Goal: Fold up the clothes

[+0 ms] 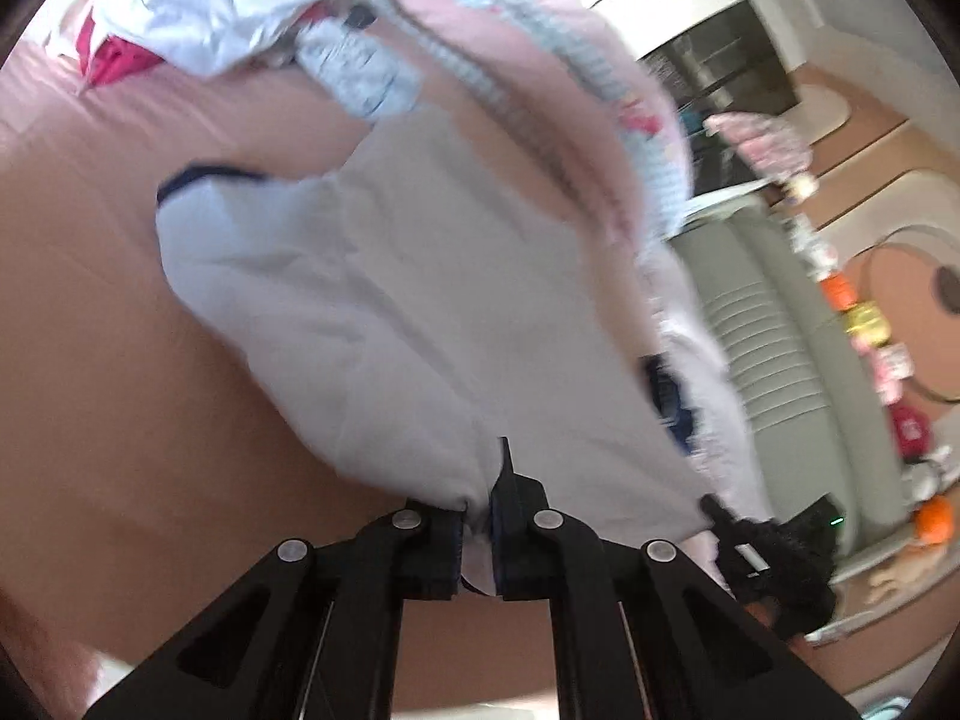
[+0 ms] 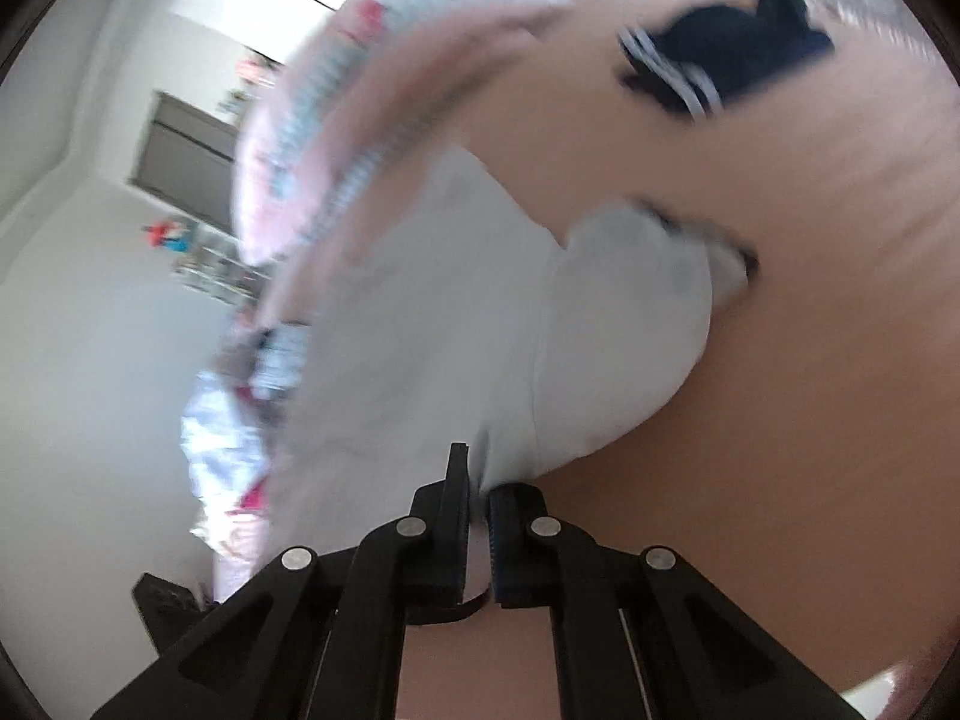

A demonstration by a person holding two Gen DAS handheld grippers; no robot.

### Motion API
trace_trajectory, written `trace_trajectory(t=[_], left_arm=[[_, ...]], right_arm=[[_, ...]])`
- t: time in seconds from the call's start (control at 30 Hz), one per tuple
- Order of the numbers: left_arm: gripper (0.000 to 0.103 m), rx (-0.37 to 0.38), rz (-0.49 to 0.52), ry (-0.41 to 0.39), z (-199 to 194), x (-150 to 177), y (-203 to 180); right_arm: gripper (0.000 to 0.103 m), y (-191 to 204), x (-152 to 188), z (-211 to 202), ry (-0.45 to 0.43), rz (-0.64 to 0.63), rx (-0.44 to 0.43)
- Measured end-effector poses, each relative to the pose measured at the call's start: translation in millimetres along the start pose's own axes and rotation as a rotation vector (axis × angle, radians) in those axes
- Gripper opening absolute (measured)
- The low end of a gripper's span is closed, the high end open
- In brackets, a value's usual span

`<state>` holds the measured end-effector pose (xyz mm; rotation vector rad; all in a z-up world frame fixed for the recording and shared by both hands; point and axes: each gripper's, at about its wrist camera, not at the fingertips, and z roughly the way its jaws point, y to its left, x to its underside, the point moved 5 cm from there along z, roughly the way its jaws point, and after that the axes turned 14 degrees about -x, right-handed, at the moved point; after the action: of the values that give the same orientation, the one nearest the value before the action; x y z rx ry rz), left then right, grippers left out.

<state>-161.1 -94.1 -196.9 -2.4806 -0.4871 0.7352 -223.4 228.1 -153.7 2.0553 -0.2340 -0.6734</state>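
A pale grey-white garment [image 1: 408, 300] with dark trim hangs lifted above a salmon-pink bed sheet [image 1: 90, 312]. My left gripper [image 1: 478, 516] is shut on one edge of it, with cloth bunched between the black fingers. In the right wrist view the same garment [image 2: 498, 324] stretches away from my right gripper [image 2: 478, 516], which is shut on another edge. The right gripper [image 1: 720, 516] also shows at the lower right of the left wrist view, with cloth in it. A dark-trimmed sleeve [image 2: 678, 246] droops toward the sheet.
A pink fluffy blanket with striped trim [image 1: 540, 60] lies behind the garment. Crumpled white and red clothes [image 1: 210, 6] sit at the far left. A dark striped garment [image 2: 732, 66] lies on the sheet [image 2: 840, 360]. A grey couch [image 1: 780, 324] and small cluttered items [image 1: 870, 324] stand beyond the bed.
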Motion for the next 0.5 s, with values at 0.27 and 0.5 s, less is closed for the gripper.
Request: trace_trajectory(t=[0.27,0.5], left_arm=[[0.026,-0.061,-0.298,0.192,24.0,46.1,65.2],[0.047,-0.145,-0.362,-0.001,8.6,21.7,91.9]], right_arm=[[0.006,-32.8,36.5,-29.6,0.077,0.091,0.078],[0.051,-79.6,19.7,-13.3,-0.013,0.214,0.116]])
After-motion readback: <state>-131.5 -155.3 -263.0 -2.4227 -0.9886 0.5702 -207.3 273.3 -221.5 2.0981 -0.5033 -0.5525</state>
